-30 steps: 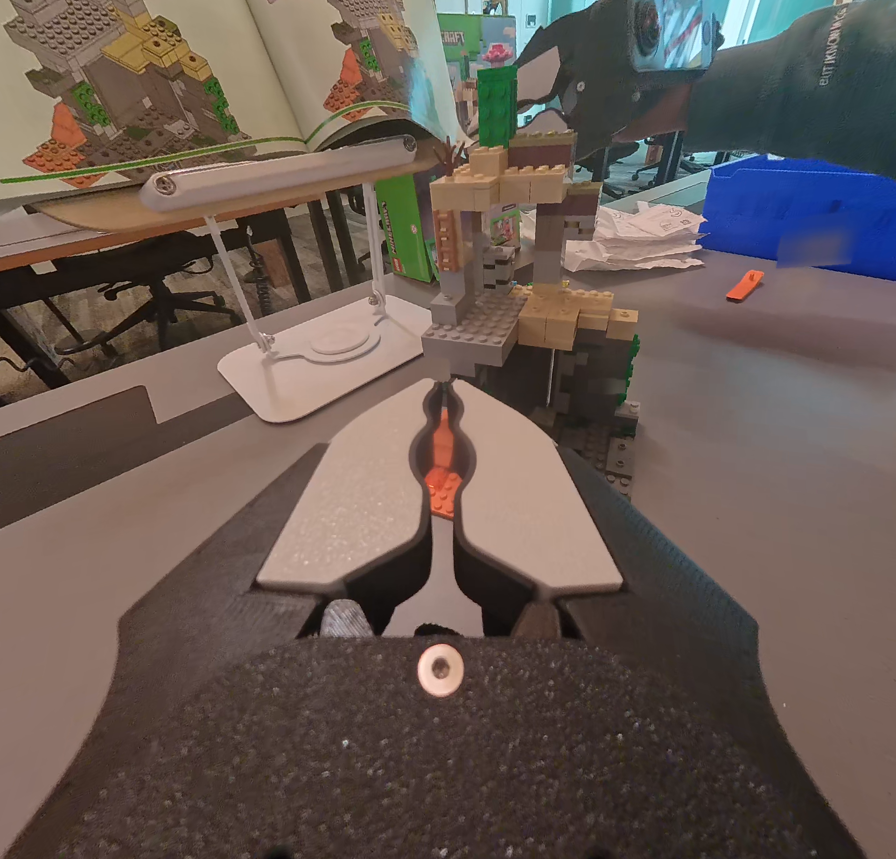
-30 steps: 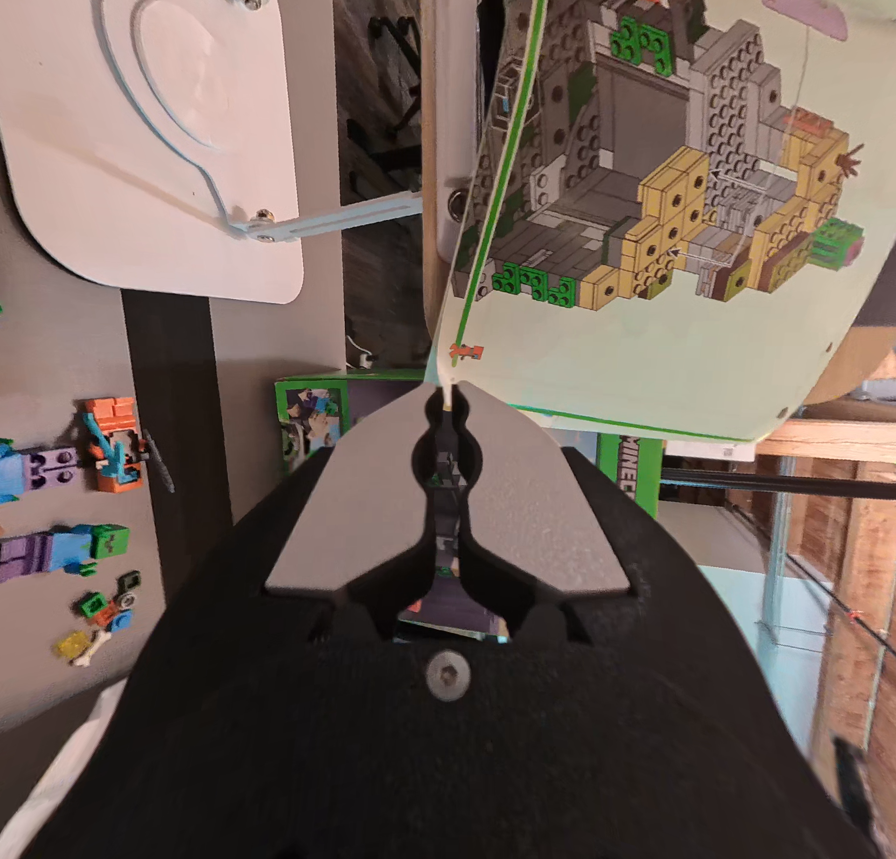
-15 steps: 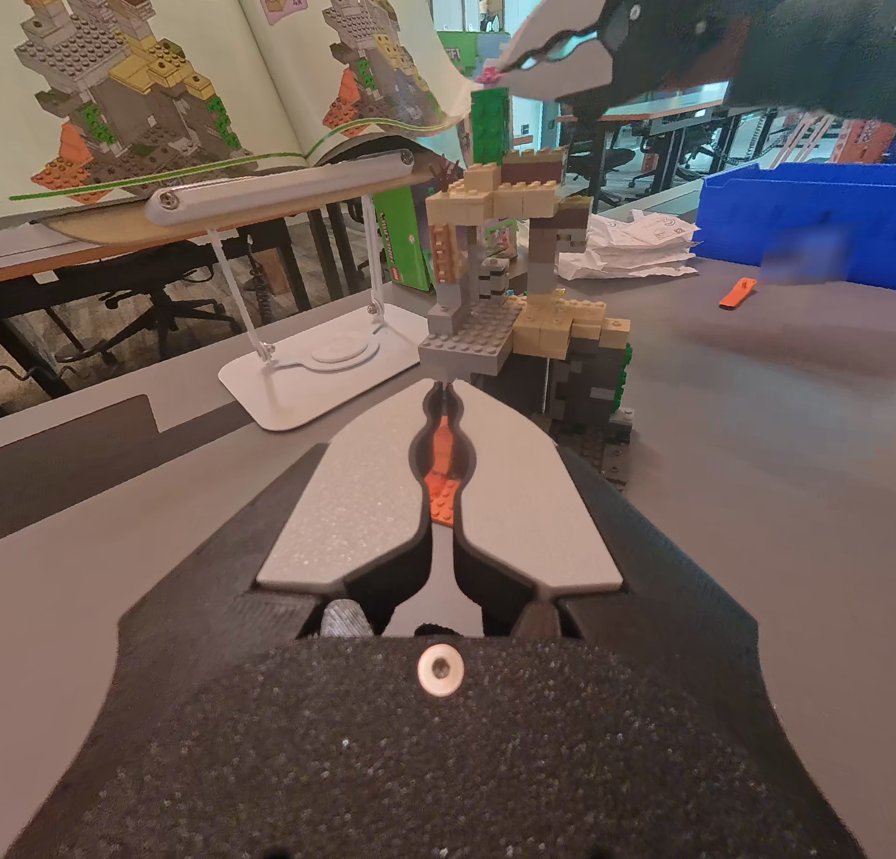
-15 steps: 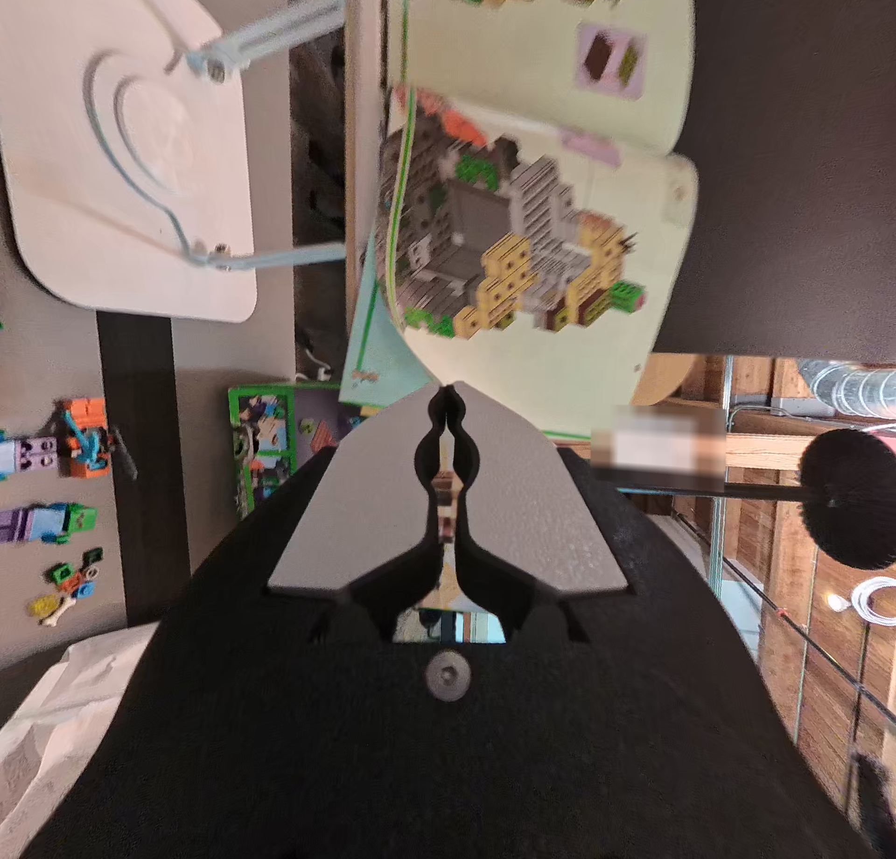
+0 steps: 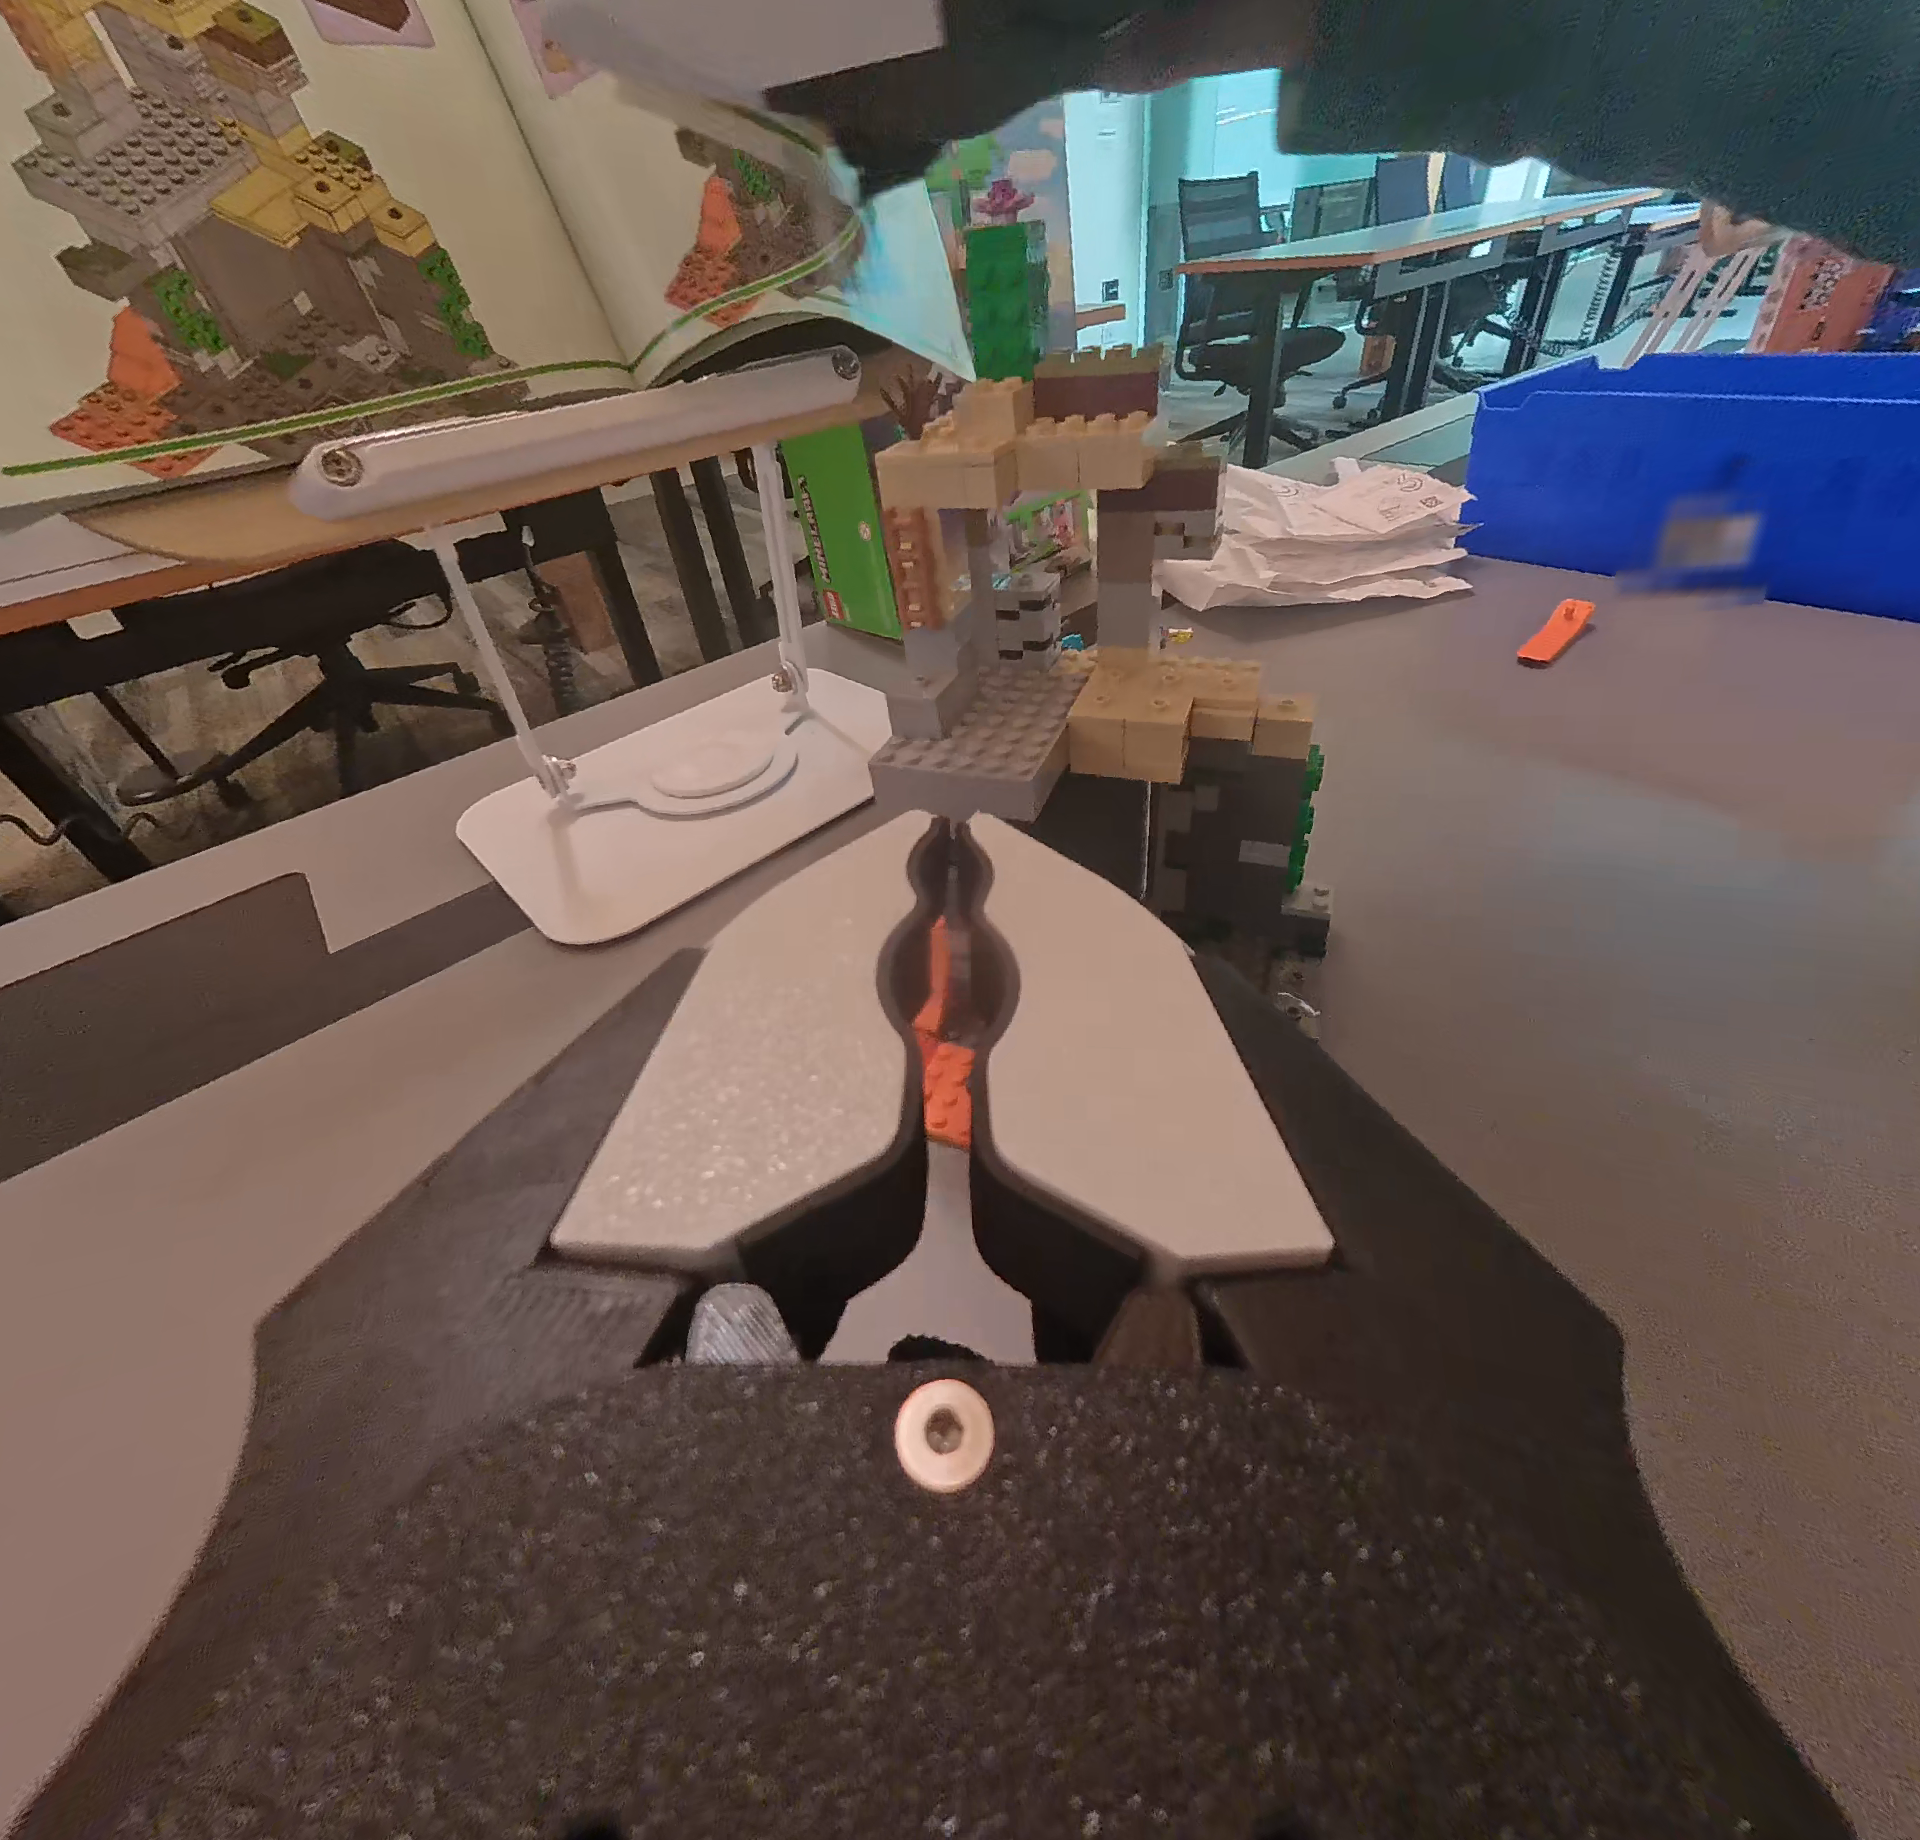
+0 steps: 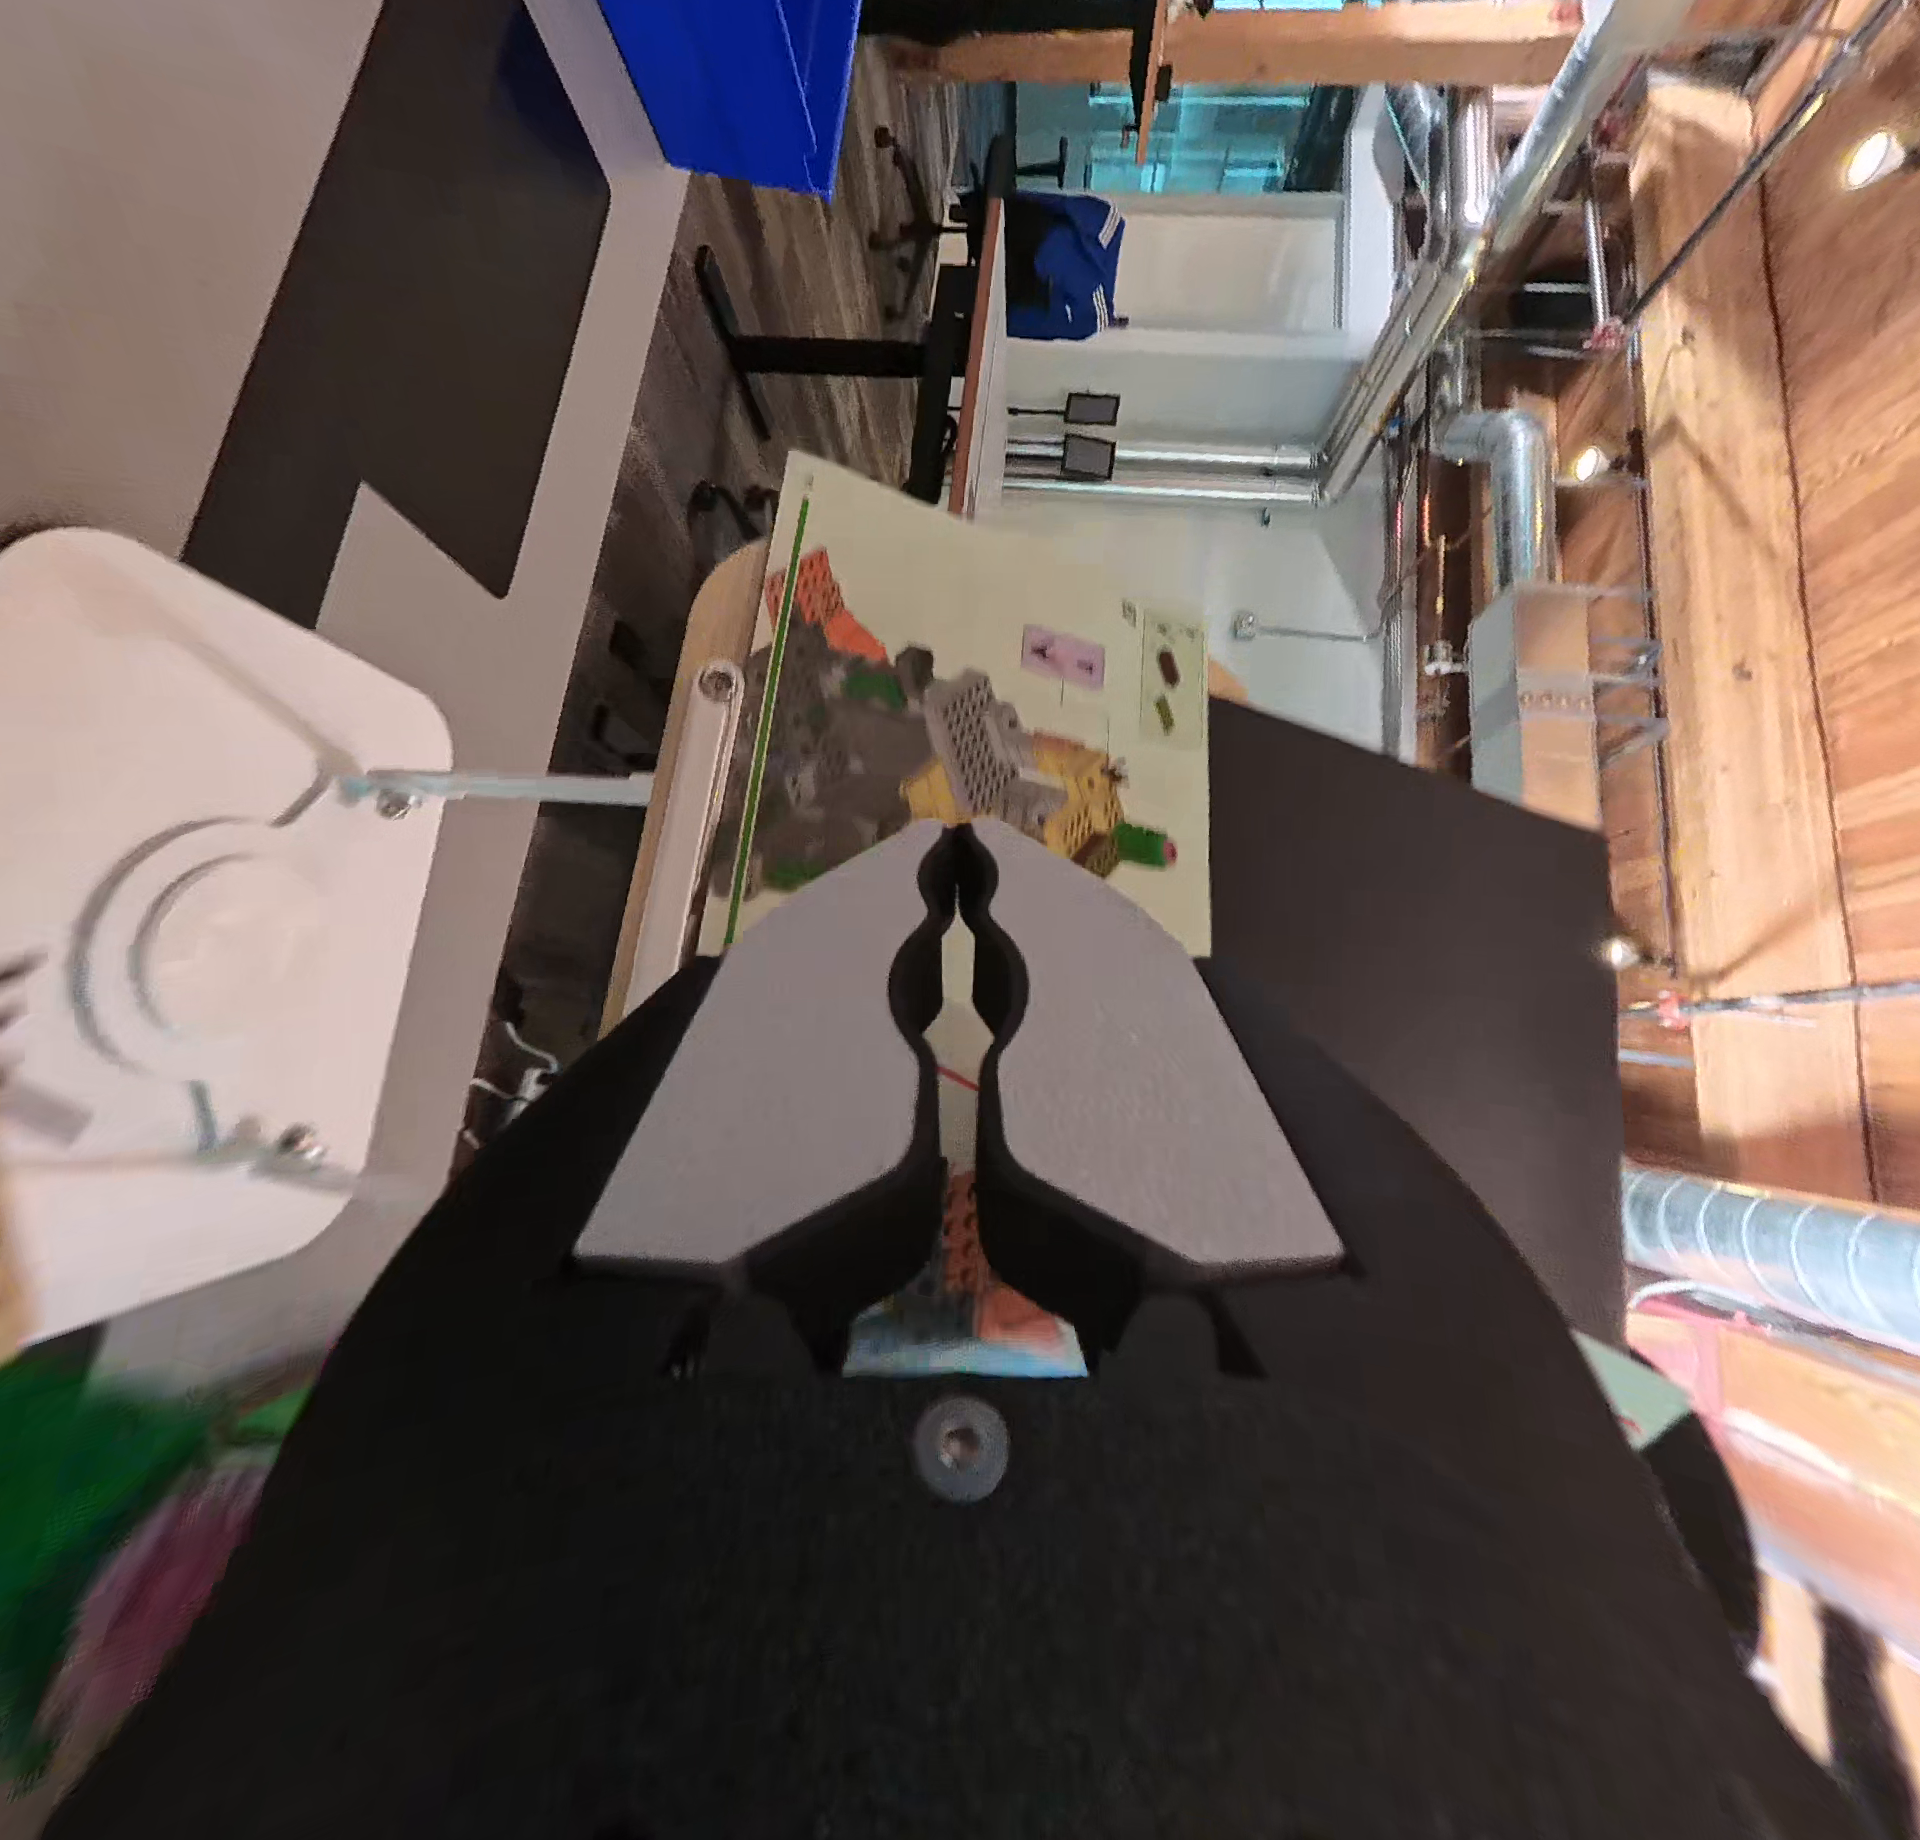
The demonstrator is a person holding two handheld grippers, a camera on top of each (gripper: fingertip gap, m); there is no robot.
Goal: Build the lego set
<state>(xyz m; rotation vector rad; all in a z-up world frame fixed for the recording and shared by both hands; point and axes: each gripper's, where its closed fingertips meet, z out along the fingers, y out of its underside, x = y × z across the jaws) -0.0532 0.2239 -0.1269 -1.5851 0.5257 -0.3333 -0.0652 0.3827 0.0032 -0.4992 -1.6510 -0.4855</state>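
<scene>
The left gripper (image 5: 951, 834) is sitting low in the centre of its view, jaws pressed together with nothing visibly caught at the tips; an orange brick (image 5: 948, 1084) is showing through the slot between its fingers, lying on the grey table (image 5: 1558, 959) underneath. Just past the tips, mid-frame, the lego model (image 5: 1049, 627) is standing upright on the table: a grey studded plate at its near corner, tan blocks to the right of that, dark pillars rising to a tan and brown roof, a green block poking up behind.

Upper left of the frame, the instruction booklet (image 5: 312, 180) is lying open on a white stand (image 5: 665, 824), whose base is resting on the table beside the model. Across the top, the right gripper (image 5: 748, 14) is reaching in over the booklet's right page, a dark sleeve (image 5: 1610, 45) trailing to the upper right. A blue bin (image 5: 1704, 481) is sitting at the right edge, crumpled paper (image 5: 1320, 533) beside it, and a small orange tool (image 5: 1555, 631) is lying apart on the table.

In the right wrist view, turned sideways, the right gripper (image 6: 958, 834) is clenched, pointing at the booklet (image 6: 987, 730); whether paper is pinched, I cannot tell.
</scene>
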